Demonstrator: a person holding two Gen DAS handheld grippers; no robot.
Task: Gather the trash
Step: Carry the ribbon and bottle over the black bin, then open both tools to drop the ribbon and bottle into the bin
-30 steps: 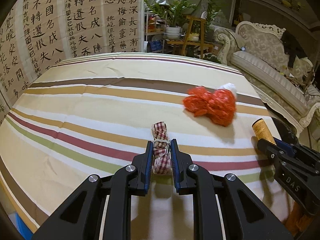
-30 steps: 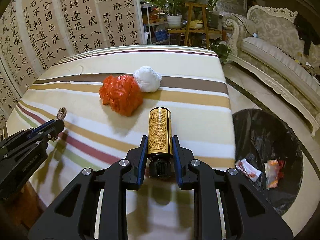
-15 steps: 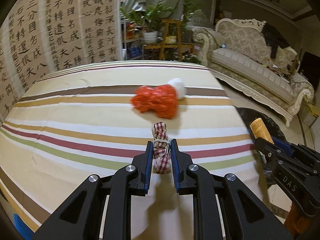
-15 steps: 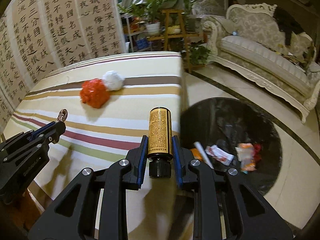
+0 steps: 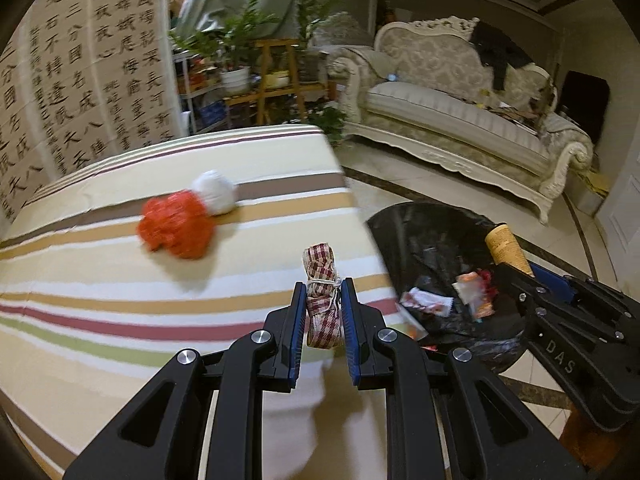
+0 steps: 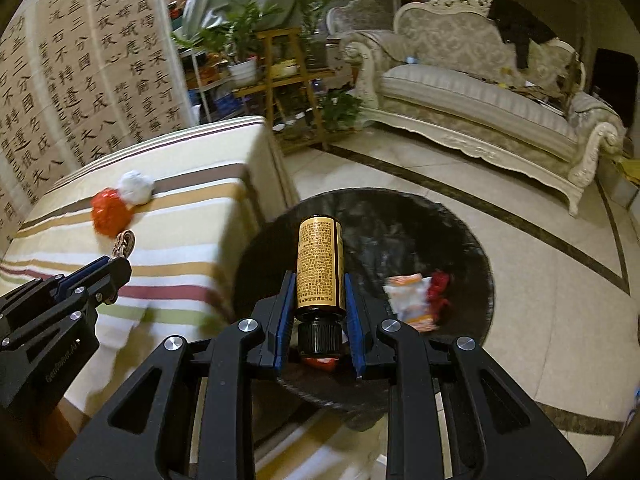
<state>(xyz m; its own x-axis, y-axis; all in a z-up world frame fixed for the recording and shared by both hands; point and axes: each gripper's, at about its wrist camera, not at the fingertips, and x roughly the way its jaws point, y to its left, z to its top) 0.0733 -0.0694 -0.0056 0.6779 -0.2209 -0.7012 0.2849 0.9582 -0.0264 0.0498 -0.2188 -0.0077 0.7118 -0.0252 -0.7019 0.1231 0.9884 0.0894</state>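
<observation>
Both grippers are clamped on trash: the left gripper (image 5: 323,304) pinches a red-and-white checked cloth roll (image 5: 322,296) tied with string, over the near right corner of the striped table (image 5: 100,280), and the right gripper (image 6: 319,296) grips a brown bottle (image 6: 320,268) with a yellow label, cap toward the camera, above the black-lined trash bin (image 6: 460,240) on the floor. From the checked roll in the left view, an orange plastic wad (image 5: 176,226) touching a white paper ball (image 5: 216,192) lies on the table at ten o'clock, and the bin, with wrappers (image 5: 472,292) inside, sits at three o'clock.
</observation>
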